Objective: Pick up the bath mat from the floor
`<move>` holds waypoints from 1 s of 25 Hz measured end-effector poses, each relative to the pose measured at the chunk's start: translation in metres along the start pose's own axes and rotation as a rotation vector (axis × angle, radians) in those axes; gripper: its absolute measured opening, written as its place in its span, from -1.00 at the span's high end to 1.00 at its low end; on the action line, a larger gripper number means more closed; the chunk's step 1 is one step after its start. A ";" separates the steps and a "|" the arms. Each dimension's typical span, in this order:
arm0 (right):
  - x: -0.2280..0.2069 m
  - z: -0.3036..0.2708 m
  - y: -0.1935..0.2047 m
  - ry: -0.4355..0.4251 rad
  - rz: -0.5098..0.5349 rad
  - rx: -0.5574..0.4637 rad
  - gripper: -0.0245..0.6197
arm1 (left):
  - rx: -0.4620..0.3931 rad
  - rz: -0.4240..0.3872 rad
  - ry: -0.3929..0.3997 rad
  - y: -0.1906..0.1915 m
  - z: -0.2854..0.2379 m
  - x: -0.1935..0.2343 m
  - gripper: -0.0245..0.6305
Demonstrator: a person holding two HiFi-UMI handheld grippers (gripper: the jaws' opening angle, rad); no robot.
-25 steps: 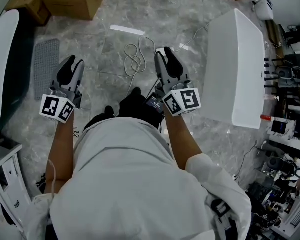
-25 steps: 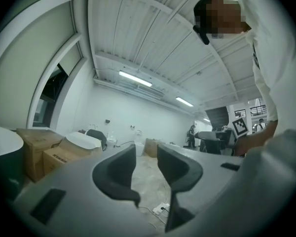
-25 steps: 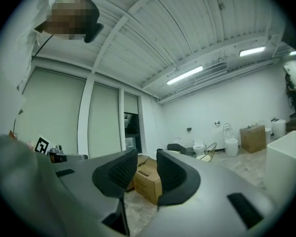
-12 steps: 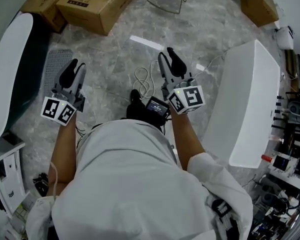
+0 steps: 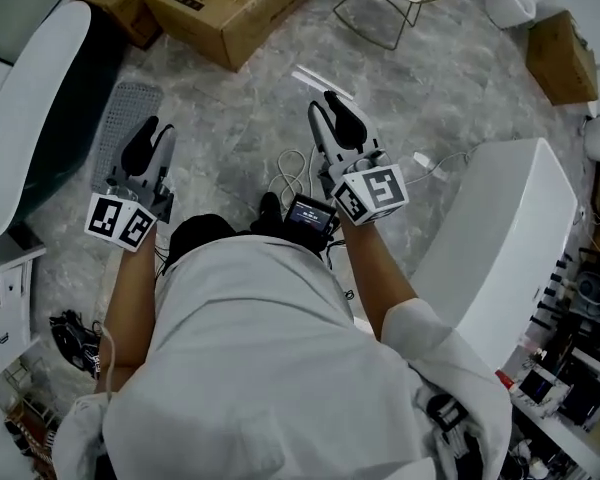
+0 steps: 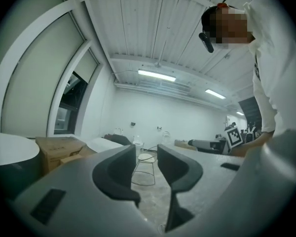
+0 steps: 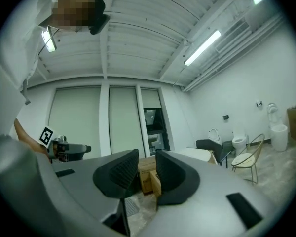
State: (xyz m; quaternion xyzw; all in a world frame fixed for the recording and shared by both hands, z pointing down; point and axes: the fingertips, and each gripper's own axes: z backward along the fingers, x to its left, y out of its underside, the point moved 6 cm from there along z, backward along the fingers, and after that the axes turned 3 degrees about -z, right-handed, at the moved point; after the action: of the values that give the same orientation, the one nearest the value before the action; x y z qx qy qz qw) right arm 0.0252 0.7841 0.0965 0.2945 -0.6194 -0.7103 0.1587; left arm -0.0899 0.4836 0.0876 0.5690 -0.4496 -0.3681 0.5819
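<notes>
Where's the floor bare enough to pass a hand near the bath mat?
Bare floor lies between the bath mat and the coiled cable, below the cardboard boxes. Crowded: the bathtub stands along the mat's left edge.

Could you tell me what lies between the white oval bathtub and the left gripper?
In the head view, the grey textured bath mat lies on the marble floor between white bathtub and left gripper.

Bath mat (image 5: 118, 128) on the floor between the tub (image 5: 38, 103) at left and the left claw (image 5: 152, 136), cardboard boxes (image 5: 225, 10) beyond.
</notes>
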 end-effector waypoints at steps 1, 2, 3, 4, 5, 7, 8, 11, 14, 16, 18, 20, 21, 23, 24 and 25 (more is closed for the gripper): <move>-0.004 -0.008 0.002 -0.010 -0.011 0.000 0.51 | 0.005 0.000 -0.017 0.001 0.000 0.004 0.53; -0.007 -0.017 0.004 -0.020 -0.022 0.003 0.51 | 0.009 0.001 -0.036 0.001 0.001 0.008 0.53; -0.009 -0.026 0.006 -0.034 -0.030 0.008 0.51 | 0.011 0.004 -0.057 0.002 0.001 0.013 0.53; -0.011 -0.036 0.009 -0.052 -0.034 0.016 0.51 | 0.011 0.009 -0.079 0.002 0.002 0.019 0.53; -0.012 -0.047 0.012 -0.072 -0.035 0.028 0.51 | 0.010 0.015 -0.103 0.003 0.002 0.027 0.53; -0.014 -0.075 0.019 -0.114 -0.033 0.053 0.51 | 0.007 0.024 -0.153 0.005 0.005 0.044 0.53; -0.015 -0.091 0.022 -0.133 -0.034 0.064 0.51 | 0.004 0.029 -0.182 0.007 0.007 0.055 0.53; -0.015 -0.145 0.029 -0.193 -0.026 0.092 0.51 | -0.019 0.061 -0.278 0.017 0.014 0.091 0.53; -0.005 -0.202 0.037 -0.255 -0.006 0.117 0.51 | -0.052 0.087 -0.351 0.025 0.022 0.133 0.53; 0.009 -0.244 0.042 -0.297 0.003 0.129 0.51 | -0.075 0.098 -0.399 0.028 0.030 0.165 0.53; 0.024 -0.288 0.044 -0.353 0.018 0.135 0.51 | -0.095 0.116 -0.457 0.031 0.040 0.197 0.53; 0.041 -0.337 0.041 -0.414 0.034 0.136 0.51 | -0.116 0.120 -0.511 0.027 0.048 0.229 0.53; 0.051 -0.362 0.040 -0.442 0.039 0.137 0.51 | -0.124 0.118 -0.535 0.023 0.054 0.247 0.53; 0.071 -0.410 0.040 -0.488 0.045 0.139 0.51 | -0.136 0.110 -0.581 0.015 0.067 0.282 0.53; 0.082 -0.431 0.041 -0.508 0.046 0.139 0.51 | -0.141 0.106 -0.603 0.011 0.074 0.300 0.53; 0.093 -0.452 0.042 -0.529 0.046 0.140 0.50 | -0.148 0.104 -0.624 0.009 0.081 0.318 0.53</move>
State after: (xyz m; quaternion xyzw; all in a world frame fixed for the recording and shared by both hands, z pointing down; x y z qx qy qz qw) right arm 0.2248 0.3657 0.0899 0.0947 -0.6934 -0.7141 -0.0132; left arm -0.0639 0.1587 0.1251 0.3610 -0.6067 -0.5264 0.4738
